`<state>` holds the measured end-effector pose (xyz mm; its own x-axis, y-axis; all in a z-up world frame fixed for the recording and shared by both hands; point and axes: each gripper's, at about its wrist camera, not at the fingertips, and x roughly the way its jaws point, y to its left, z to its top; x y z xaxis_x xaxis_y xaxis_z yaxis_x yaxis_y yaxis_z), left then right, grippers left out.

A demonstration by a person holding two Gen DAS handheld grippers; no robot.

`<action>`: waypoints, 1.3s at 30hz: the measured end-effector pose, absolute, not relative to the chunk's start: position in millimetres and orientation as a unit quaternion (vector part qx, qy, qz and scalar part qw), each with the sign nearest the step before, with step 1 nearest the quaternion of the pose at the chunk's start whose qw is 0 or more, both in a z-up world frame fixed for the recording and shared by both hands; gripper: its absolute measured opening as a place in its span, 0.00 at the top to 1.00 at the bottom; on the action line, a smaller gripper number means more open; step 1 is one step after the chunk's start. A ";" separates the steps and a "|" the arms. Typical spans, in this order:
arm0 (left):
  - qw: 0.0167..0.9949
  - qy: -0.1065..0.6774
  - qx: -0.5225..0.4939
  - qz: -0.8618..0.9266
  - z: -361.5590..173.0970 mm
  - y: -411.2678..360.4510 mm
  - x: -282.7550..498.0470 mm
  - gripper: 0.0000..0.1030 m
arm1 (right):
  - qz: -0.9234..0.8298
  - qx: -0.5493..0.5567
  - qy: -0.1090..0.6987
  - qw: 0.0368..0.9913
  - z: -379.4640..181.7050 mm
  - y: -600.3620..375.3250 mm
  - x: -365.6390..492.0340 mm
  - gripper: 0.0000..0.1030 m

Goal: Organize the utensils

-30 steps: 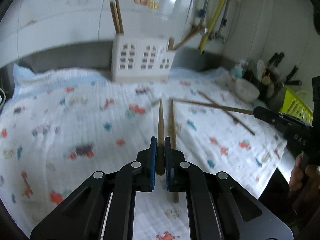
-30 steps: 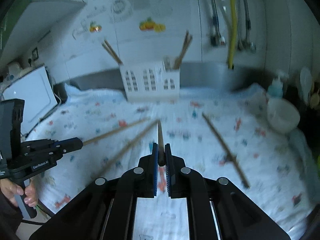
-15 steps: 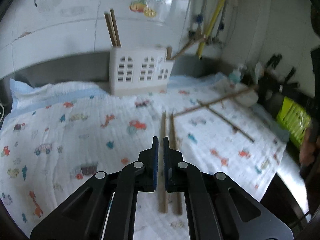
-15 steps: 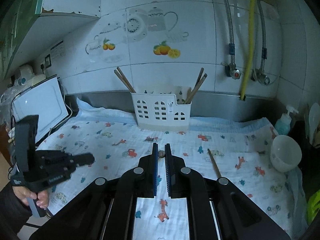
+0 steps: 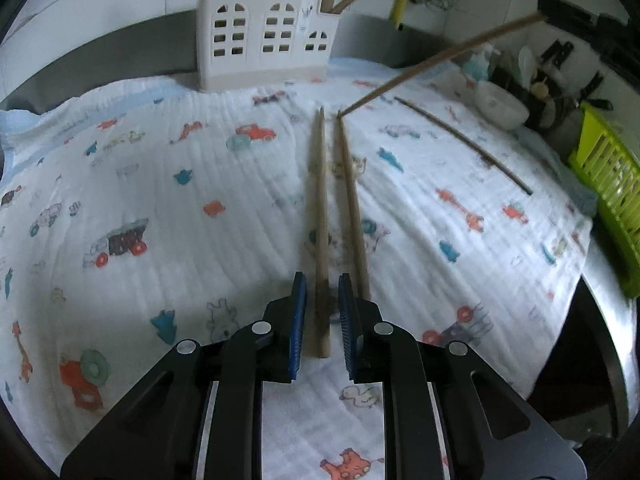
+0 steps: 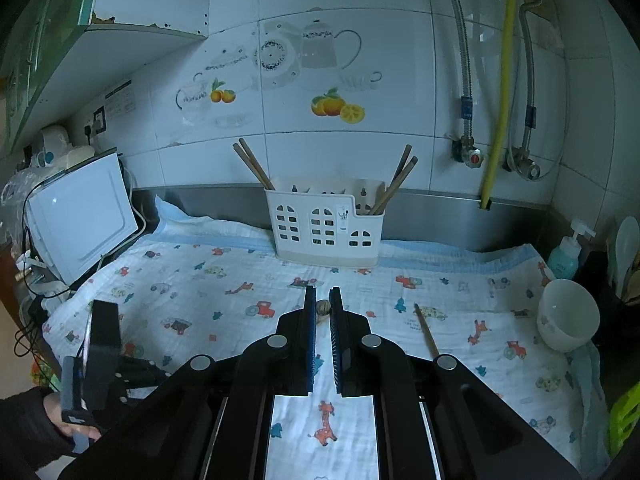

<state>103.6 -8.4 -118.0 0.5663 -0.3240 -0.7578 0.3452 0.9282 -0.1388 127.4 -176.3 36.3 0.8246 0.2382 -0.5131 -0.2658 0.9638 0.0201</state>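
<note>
The left gripper [image 5: 322, 312], parted astride a chopstick [image 5: 320, 216] mid-cloth, should close squarely (right gripper [image 6: 322, 307] clamps another chopstick [image 6: 323, 307]).

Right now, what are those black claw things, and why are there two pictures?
Those claws are grabbers that a person holds, one in each hand. Each grabber has a camera looking along its two fingers, so each one gives its own picture.

The left grabber is open. One chopstick lies on the cloth between its fingers, and a second chopstick lies beside it. A darker chopstick lies off to the right.

The right grabber pinches a lifted chopstick, so its own camera sees only the round end.

Everything sits on a cartoon cloth. The white holder at the back already has chopsticks in it.
</note>
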 end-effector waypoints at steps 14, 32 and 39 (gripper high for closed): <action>0.919 0.355 -0.031 -0.172 -65.3 8.8 106.3 0.95 | 0.139 -0.029 0.251 0.957 54.1 -175.6 129.7 0.94; 0.948 0.255 -0.055 -0.183 -8.9 3.1 138.3 0.95 | 0.167 -0.045 0.225 0.959 99.3 -170.0 165.9 0.94; 0.951 0.240 -0.037 -0.190 15.5 -2.4 158.7 1.00 | 0.161 -0.046 0.206 0.964 134.6 -180.2 193.9 0.94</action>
<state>158.7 -2.4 15.5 0.8129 -0.3793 -0.4420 0.3436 0.9251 -0.1619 193.9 -180.2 134.6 0.8636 0.2914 -0.4115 -0.3293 0.9440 -0.0226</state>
